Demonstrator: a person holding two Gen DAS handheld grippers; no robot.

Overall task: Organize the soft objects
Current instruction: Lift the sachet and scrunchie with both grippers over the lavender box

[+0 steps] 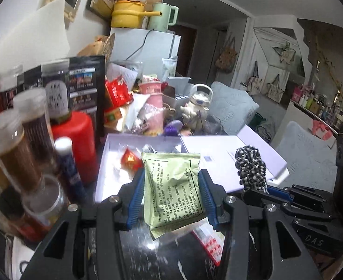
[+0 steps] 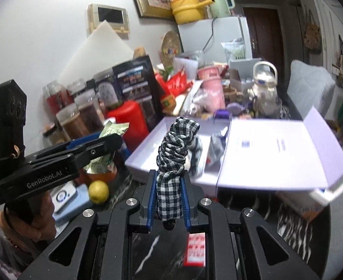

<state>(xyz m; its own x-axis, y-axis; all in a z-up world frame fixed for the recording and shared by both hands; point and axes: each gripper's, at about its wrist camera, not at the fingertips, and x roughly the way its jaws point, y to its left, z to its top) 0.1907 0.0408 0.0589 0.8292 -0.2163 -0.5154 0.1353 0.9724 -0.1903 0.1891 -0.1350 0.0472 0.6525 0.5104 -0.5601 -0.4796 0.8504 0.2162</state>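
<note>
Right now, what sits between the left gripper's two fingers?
A pale green packet printed with text, clamped between the blue pads of the left gripper. The left wrist view shows it, held above the dark table.

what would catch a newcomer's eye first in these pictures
Each gripper is clamped on something soft: the left gripper holds a pale green packet, the right gripper a black-and-white checked cloth. Just beyond them lies an open lavender box, with a bright red canister to its left.
</note>
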